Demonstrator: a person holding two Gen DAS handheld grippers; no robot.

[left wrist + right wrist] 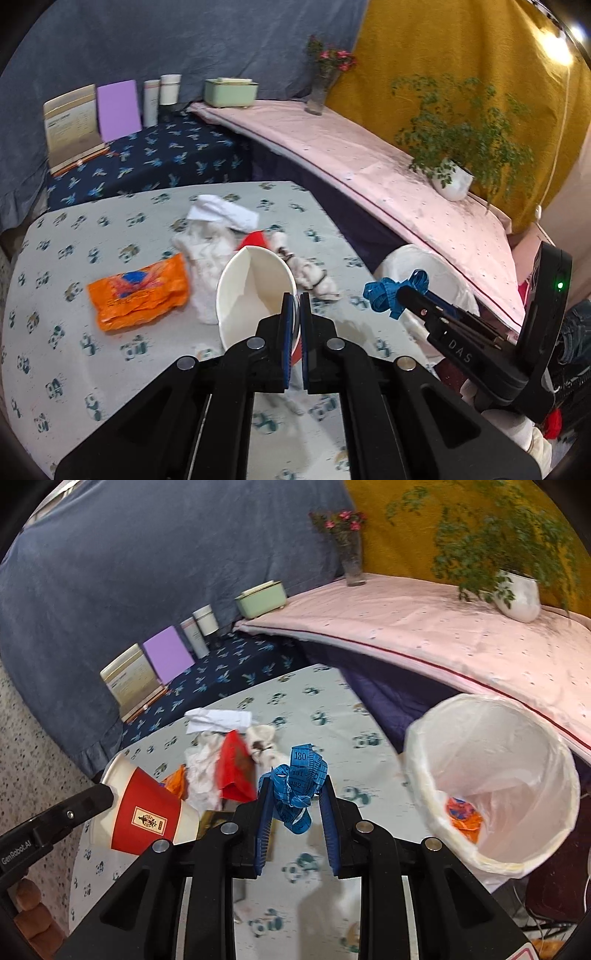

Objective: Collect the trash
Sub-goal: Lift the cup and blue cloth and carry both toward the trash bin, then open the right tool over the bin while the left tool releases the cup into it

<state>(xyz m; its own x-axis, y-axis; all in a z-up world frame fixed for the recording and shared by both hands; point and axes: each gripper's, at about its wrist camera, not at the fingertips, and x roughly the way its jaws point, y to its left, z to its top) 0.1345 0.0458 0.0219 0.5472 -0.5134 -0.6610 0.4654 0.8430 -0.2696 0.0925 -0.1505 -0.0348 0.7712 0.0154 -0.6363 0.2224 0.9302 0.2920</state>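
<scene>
Trash lies scattered on a table (55, 295) with a patterned cloth: an orange wrapper (138, 295) at the left, and crumpled white tissues (207, 266) and a red scrap (234, 771) toward the far middle. The left gripper (294, 314) is closed tight on the near rim of a paper cup (255, 291), red and white outside, which hangs tilted above the table with its mouth toward that camera. The right gripper (293, 801) stands partly closed, its blue pads pinching a bunched blue measuring tape (299, 779) held clear of the table. To the right, beside the table edge, a white bin (491, 786) with a plastic liner holds orange trash at its bottom. Far behind stand a green box (262, 598), a flower vase (351, 554) and a potted plant (517, 594).
</scene>
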